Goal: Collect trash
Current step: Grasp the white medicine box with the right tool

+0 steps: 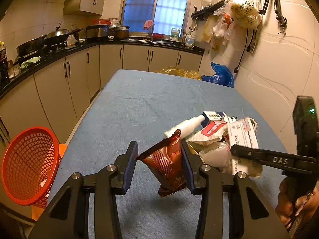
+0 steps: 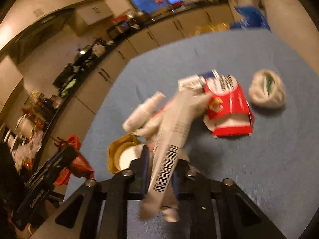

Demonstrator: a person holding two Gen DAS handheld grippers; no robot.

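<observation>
Over blue cloth (image 1: pixel 139 103), right hand-held gripper (image 2: pixel 159 171) clamps barcoded wrapper (image 2: pixel 169 155).

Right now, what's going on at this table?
A person is clearing trash off a blue-covered table with two handheld grippers. The left gripper has its jaws clamped on a brown snack wrapper, lifted clear of the cloth. The right gripper is shut on a crumpled white barcoded wrapper from the pile. A red mesh basket sits off the table's left edge; a red carton remains on the table.

Glossy brown foil wrapper (image 1: pixel 169 159); matt blue cloth table cover (image 1: pixel 139 103); red plastic mesh basket (image 1: pixel 28 165); red cardboard box (image 2: pixel 229 109)
</observation>
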